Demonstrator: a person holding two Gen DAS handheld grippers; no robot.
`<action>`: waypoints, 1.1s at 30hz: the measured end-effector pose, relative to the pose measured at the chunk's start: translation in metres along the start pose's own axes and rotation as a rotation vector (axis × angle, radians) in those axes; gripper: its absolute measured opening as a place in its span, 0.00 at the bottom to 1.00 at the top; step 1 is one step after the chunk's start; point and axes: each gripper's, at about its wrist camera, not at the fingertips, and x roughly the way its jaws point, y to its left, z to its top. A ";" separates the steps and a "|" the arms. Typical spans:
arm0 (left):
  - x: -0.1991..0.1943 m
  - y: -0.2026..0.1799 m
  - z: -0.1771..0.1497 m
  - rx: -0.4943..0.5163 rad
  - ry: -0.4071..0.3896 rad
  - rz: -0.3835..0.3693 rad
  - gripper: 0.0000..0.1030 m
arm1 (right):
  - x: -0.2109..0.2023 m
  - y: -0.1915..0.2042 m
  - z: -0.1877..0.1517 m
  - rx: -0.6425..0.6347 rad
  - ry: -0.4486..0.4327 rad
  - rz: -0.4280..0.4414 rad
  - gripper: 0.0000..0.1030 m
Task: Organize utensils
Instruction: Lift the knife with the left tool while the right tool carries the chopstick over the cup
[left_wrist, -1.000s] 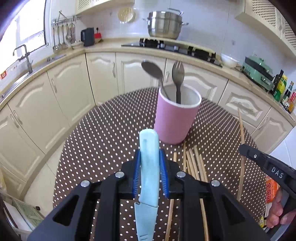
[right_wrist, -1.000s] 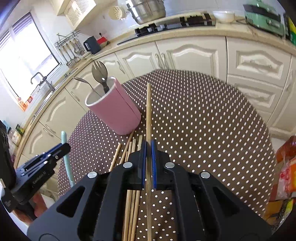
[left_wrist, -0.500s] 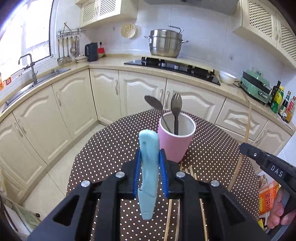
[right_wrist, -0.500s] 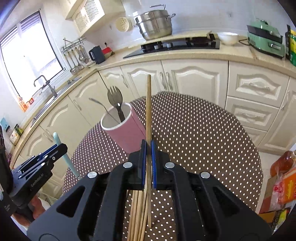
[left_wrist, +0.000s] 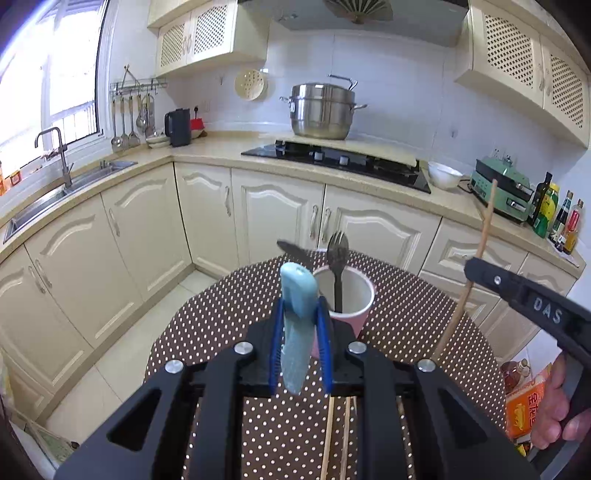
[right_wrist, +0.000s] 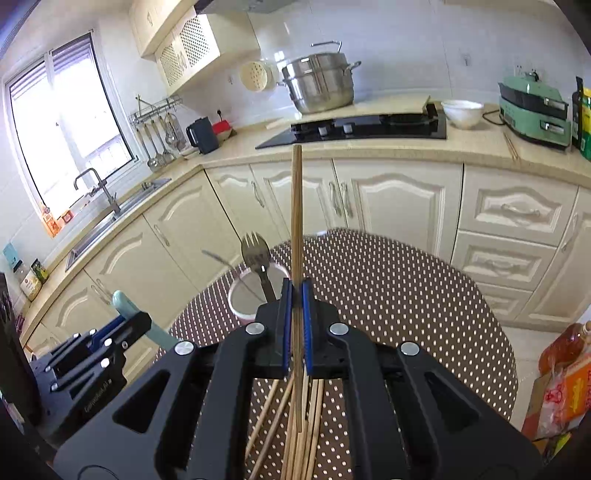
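Aloft over a round table, both tools carried cutlery at once. The left gripper (left_wrist: 299, 328) had its blue pads pressed narrowly against a pale blue plastic knife-shaped utensil (left_wrist: 297, 325), handle end pointing ahead and the tapered end hanging below the jaws. The right gripper (right_wrist: 295, 317) was clamped almost fully together on a single long bamboo chopstick (right_wrist: 296, 221), which rose straight up beyond the jaws.

Just ahead of and below both sets of jaws stood the pink cylindrical holder (left_wrist: 345, 295), already containing a dark metal fork (left_wrist: 338, 254) and a dark metal spoon (left_wrist: 291, 249). Beneath the jaws, loose bamboo chopsticks (right_wrist: 295, 424) lay on the brown polka-dot tablecloth (right_wrist: 388, 295).

Judging by this, the carry-to-holder step was in hand; next, each piece would need lining up above the holder's mouth and lowering in before release, without striking the fork.

Most of the holder's pink wall sat hidden behind the gripper bodies, the loose pile was partly covered, and the blue utensil's exact type was hard to tell.
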 end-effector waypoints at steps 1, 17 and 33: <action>-0.002 -0.002 0.002 0.001 -0.008 -0.003 0.16 | -0.001 0.001 0.004 -0.003 -0.008 0.001 0.05; -0.025 -0.011 0.056 -0.007 -0.150 -0.030 0.16 | -0.002 0.024 0.077 -0.003 -0.136 -0.016 0.06; 0.028 -0.015 0.087 -0.032 -0.124 -0.074 0.10 | 0.057 0.019 0.093 -0.005 -0.106 0.001 0.06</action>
